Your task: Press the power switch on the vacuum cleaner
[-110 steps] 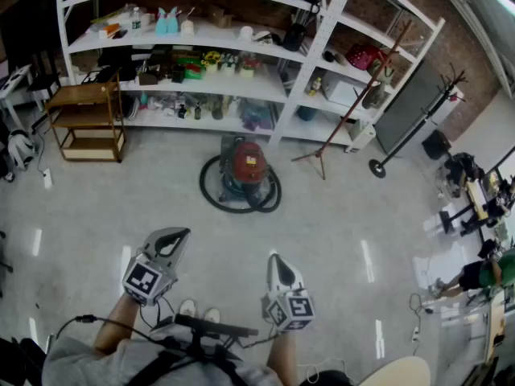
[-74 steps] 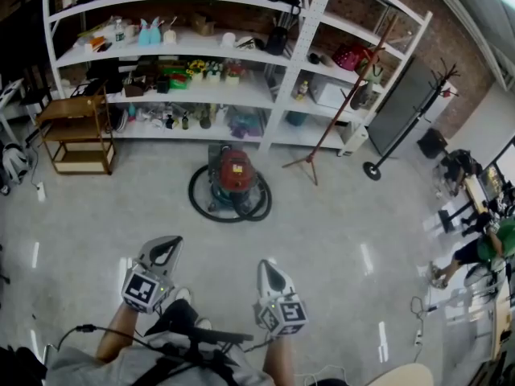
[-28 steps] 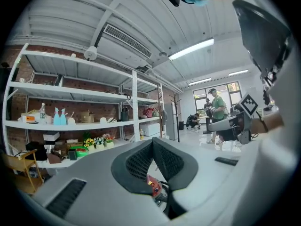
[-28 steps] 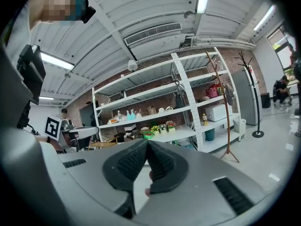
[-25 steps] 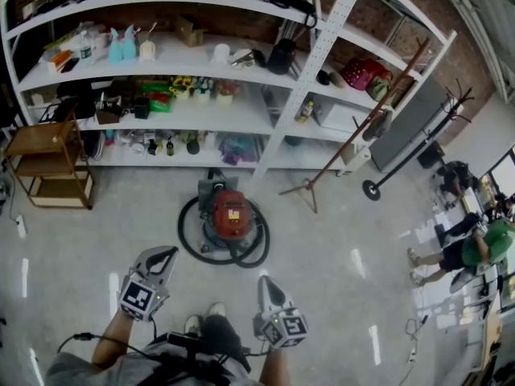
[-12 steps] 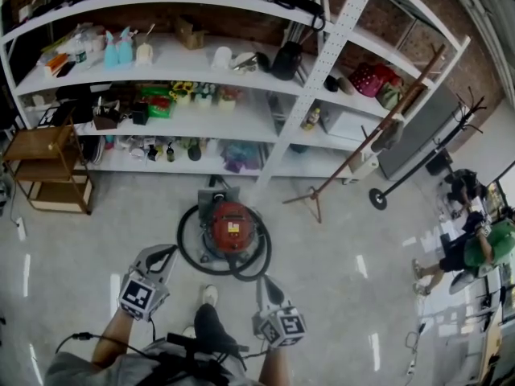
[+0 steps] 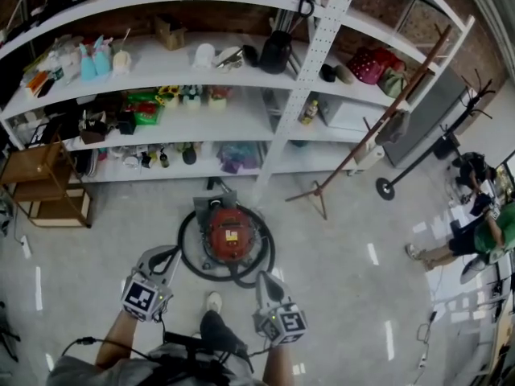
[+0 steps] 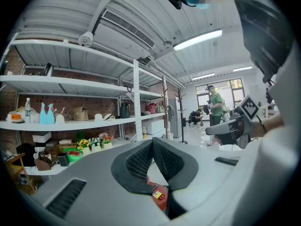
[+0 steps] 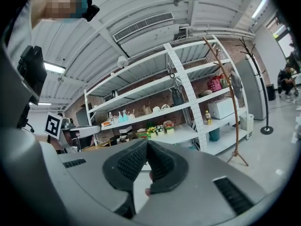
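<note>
The red vacuum cleaner (image 7: 228, 233) stands on the floor inside its coiled black hose (image 7: 259, 264), in front of the shelves. In the head view my left gripper (image 7: 174, 252) is shut, with its tip at the hose ring's left edge. My right gripper (image 7: 265, 277) is also shut and points at the ring's near right side. Neither gripper touches the vacuum. In the left gripper view the closed jaws (image 8: 152, 142) hold nothing, and a patch of the vacuum (image 8: 158, 195) shows below them. The right gripper (image 9: 146, 143) holds nothing either.
White shelving (image 7: 306, 79) full of small items runs behind the vacuum. A wooden cart (image 7: 36, 185) stands at the left and a leaning wooden stand (image 7: 322, 193) at the right. My shoe (image 7: 213, 301) is just behind the hose. A person (image 7: 483, 240) is at the far right.
I have walked forward, and the vacuum has come from the mid-floor to just ahead of both grippers. Both grippers stayed shut and held in front of me.
</note>
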`<state>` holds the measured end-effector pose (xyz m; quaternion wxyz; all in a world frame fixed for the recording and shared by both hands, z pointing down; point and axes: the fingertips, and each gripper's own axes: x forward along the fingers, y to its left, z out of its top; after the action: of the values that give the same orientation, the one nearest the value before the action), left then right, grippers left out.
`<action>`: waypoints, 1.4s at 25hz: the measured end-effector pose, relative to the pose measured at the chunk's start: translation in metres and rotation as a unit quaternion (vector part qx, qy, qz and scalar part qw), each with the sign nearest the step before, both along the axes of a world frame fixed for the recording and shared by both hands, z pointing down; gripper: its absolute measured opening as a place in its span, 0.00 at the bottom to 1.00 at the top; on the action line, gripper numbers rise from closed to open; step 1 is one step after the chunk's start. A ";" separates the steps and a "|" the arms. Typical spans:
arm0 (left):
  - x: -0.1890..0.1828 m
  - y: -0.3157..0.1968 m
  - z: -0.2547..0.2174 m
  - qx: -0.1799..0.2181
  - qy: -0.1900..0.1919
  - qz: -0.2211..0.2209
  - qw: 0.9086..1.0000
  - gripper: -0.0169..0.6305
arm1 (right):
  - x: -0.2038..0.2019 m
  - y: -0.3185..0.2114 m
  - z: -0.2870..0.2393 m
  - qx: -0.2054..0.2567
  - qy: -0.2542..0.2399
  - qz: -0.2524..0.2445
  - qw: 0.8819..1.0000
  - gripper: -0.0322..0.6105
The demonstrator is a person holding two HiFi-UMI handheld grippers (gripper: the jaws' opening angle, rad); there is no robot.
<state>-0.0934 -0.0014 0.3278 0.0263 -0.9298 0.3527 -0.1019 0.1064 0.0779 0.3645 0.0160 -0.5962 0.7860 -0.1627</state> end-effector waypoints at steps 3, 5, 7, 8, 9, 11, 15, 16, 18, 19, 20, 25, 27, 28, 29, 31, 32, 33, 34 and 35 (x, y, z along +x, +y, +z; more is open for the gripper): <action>0.014 -0.021 0.001 0.000 -0.008 0.002 1.000 0.04 | 0.010 -0.023 0.003 -0.002 -0.007 0.002 1.000 0.05; 0.021 -0.035 0.003 -0.003 -0.012 0.002 1.000 0.04 | 0.013 -0.037 0.006 -0.003 -0.013 -0.001 1.000 0.05; 0.028 -0.047 0.006 -0.006 -0.013 0.002 1.000 0.04 | 0.016 -0.051 0.009 -0.008 -0.012 -0.005 1.000 0.05; 0.031 -0.054 0.008 -0.007 -0.014 0.001 1.000 0.04 | 0.017 -0.059 0.011 -0.010 -0.010 -0.008 1.000 0.05; 0.034 -0.060 0.009 -0.009 -0.015 0.000 1.000 0.04 | 0.018 -0.066 0.013 -0.012 -0.010 -0.012 1.000 0.05; 0.040 -0.069 0.013 -0.010 -0.021 0.003 1.000 0.04 | 0.019 -0.079 0.015 -0.014 -0.013 -0.020 1.000 0.05; 0.045 -0.087 0.019 -0.016 -0.024 0.006 1.000 0.04 | 0.022 -0.102 0.016 -0.015 -0.014 -0.027 0.999 0.05; 0.046 -0.092 0.020 -0.019 -0.021 0.003 1.000 0.04 | 0.022 -0.107 0.017 -0.016 -0.014 -0.028 0.999 0.05; 0.046 -0.100 0.024 -0.026 -0.019 -0.002 0.999 0.04 | 0.024 -0.116 0.018 -0.020 -0.016 -0.028 0.999 0.05; 0.047 -0.104 0.027 -0.028 -0.021 -0.004 0.999 0.04 | 0.025 -0.120 0.020 -0.023 -0.018 -0.028 0.999 0.05; 0.047 -0.109 0.029 -0.029 -0.025 -0.004 0.999 0.04 | 0.025 -0.125 0.023 -0.026 -0.019 -0.027 0.999 0.05; 0.043 -0.131 0.041 -0.030 -0.033 -0.001 0.999 0.04 | 0.022 -0.147 0.037 -0.038 -0.013 -0.030 0.999 0.05; 0.038 -0.139 0.050 -0.036 -0.033 -0.001 0.999 0.04 | 0.016 -0.154 0.045 -0.043 -0.005 -0.032 0.999 0.05; 0.036 -0.142 0.056 -0.041 -0.035 -0.001 0.999 0.04 | 0.013 -0.157 0.050 -0.047 -0.002 -0.032 0.998 0.05; 0.035 -0.146 0.062 -0.046 -0.040 0.000 0.998 0.04 | 0.011 -0.160 0.055 -0.052 -0.002 -0.032 0.998 0.05; 0.037 -0.152 0.076 -0.054 -0.047 0.004 0.997 0.04 | 0.008 -0.166 0.065 -0.060 -0.007 -0.032 0.998 0.05; 0.038 -0.154 0.082 -0.058 -0.046 0.006 0.997 0.04 | 0.007 -0.168 0.070 -0.065 -0.008 -0.031 0.997 0.05; 0.039 -0.157 0.088 -0.062 -0.043 0.008 0.997 0.04 | 0.006 -0.171 0.077 -0.069 -0.008 -0.031 0.997 0.05; 0.040 -0.159 0.093 -0.065 -0.043 0.010 0.997 0.04 | 0.005 -0.173 0.083 -0.072 -0.009 -0.030 0.997 0.05; 0.040 -0.161 0.100 -0.068 -0.044 0.012 0.997 0.04 | 0.003 -0.175 0.089 -0.075 -0.009 -0.029 0.997 0.05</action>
<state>-0.0532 -0.1628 0.4274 -0.0203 -0.9283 0.3322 -0.1657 0.1098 -0.0973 0.4533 -0.0263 -0.5712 0.7883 -0.2272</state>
